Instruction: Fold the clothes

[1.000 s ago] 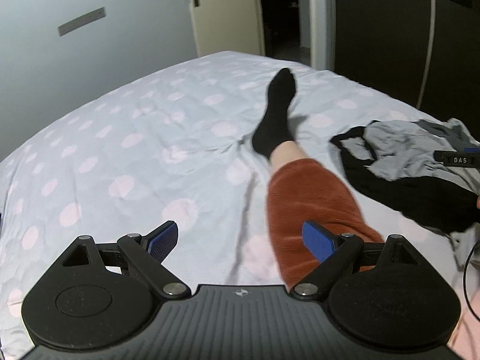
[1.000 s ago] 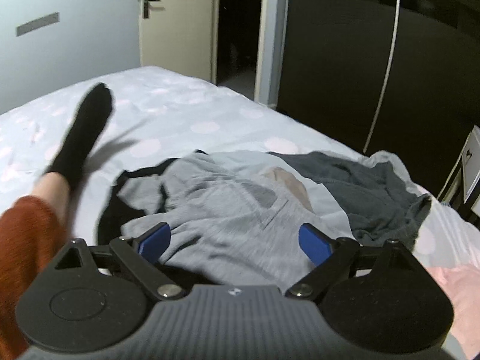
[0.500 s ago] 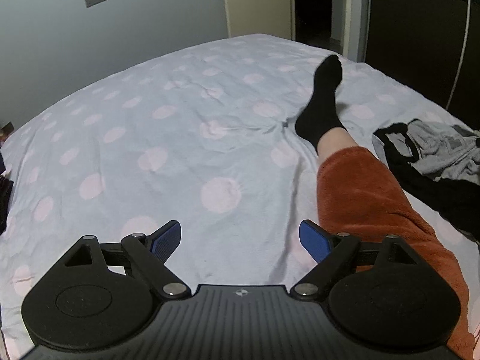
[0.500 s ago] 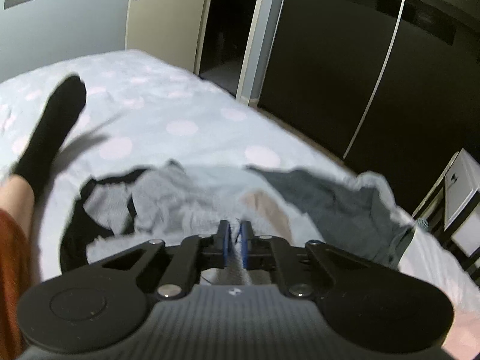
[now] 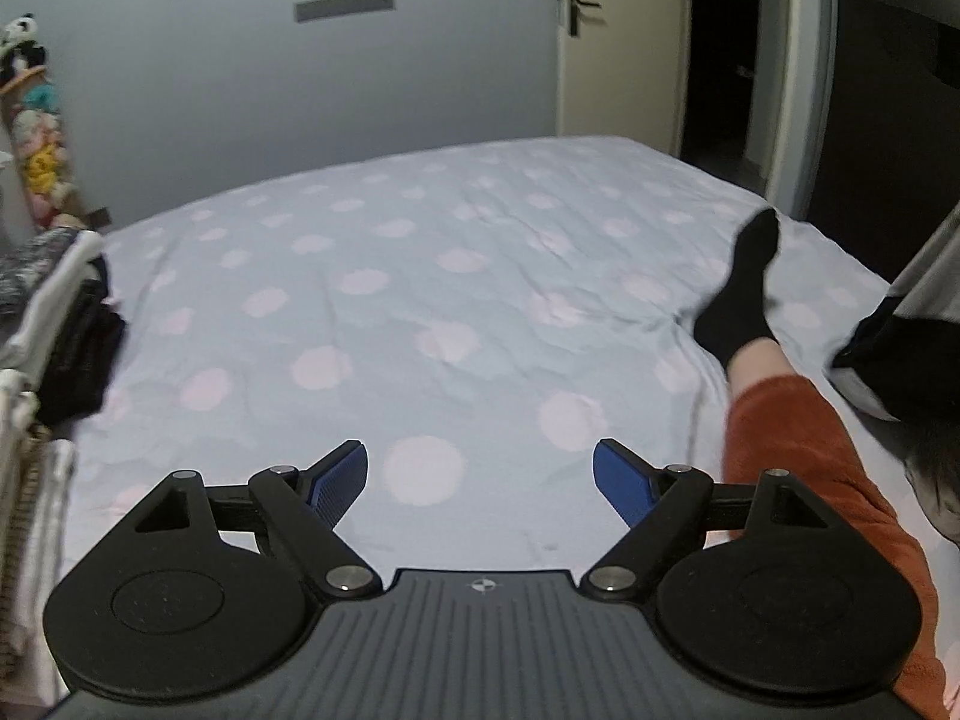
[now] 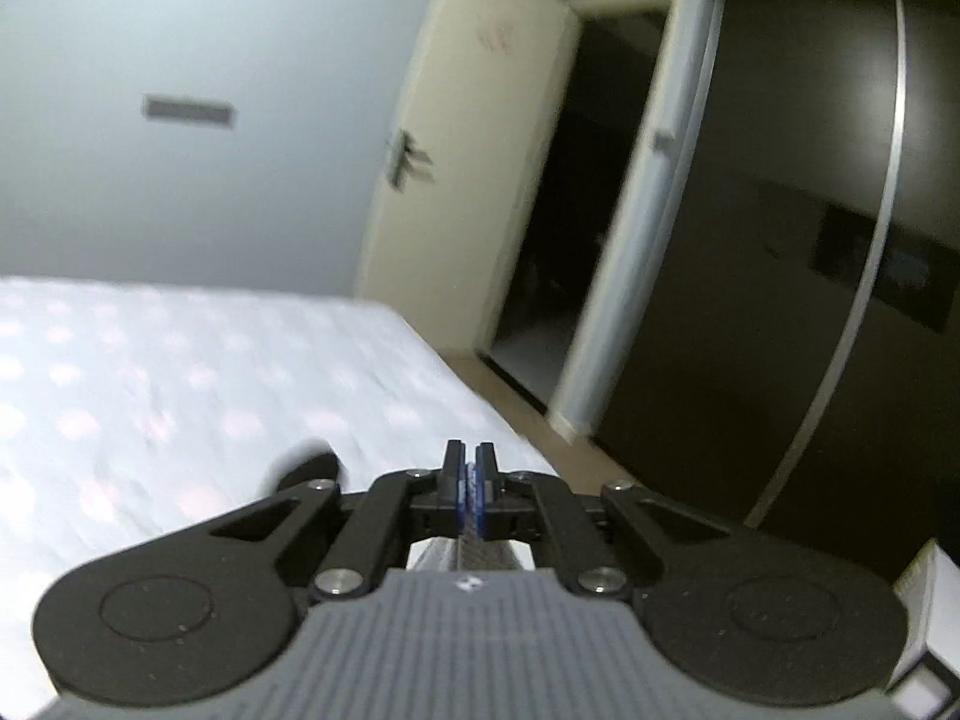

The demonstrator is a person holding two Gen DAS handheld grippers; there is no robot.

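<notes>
Your left tool [image 5: 480, 480] hangs over the pale blue bedsheet with pink dots [image 5: 420, 276], its blue pads spread wide with nothing between them. Your right tool [image 6: 468, 483] is raised, facing the cream door [image 6: 462, 168] and dark wardrobe [image 6: 780, 240], its pads pressed together on a strip of grey woven fabric [image 6: 462, 555] showing just behind them. From the left wrist view, the grey-and-black garment [image 5: 900, 312] hangs at the right edge, just beside your leg in the rust-orange fleece [image 5: 798, 468] and black sock [image 5: 744, 294]. A pile of folded clothes [image 5: 54, 324] sits at the left edge of the bed. No readable writing appears anywhere; the wall plaque [image 5: 344, 5] is blank at this sharpness.
</notes>
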